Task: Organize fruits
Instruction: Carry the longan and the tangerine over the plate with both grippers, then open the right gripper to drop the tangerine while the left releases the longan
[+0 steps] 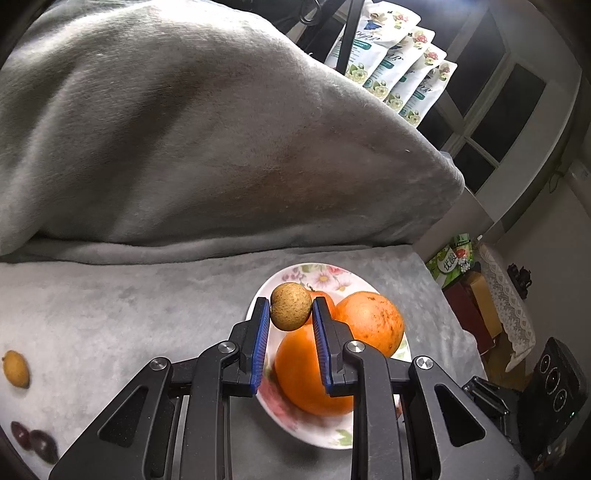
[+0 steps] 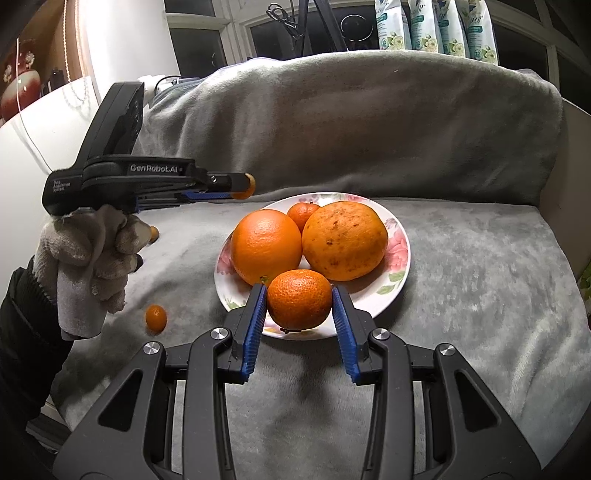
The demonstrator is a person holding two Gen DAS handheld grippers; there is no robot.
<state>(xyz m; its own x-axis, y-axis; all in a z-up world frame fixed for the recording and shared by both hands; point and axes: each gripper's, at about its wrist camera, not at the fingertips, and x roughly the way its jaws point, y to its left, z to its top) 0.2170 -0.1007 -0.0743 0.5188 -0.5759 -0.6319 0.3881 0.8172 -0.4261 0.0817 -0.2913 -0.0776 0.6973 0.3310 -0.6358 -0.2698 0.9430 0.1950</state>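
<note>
A floral plate [image 2: 397,254] on the grey blanket carries two big oranges [image 2: 266,245] [image 2: 345,240] and a small mandarin [image 2: 302,215] behind them. My right gripper [image 2: 299,308] is shut on another mandarin [image 2: 299,300], held over the plate's near rim. My left gripper [image 1: 290,312] is shut on a small brown longan [image 1: 290,306], hanging above the plate [image 1: 295,275] and its oranges [image 1: 314,373] [image 1: 371,323]. In the right wrist view the left gripper [image 2: 245,186] reaches in from the left, held by a gloved hand [image 2: 92,258].
A kumquat [image 2: 156,318] lies on the blanket left of the plate. In the left wrist view a yellow fruit [image 1: 15,368] and two dark grapes [image 1: 35,441] lie at the far left. A blanket-covered backrest [image 2: 351,122] rises behind, with floral pouches [image 2: 432,26] on top.
</note>
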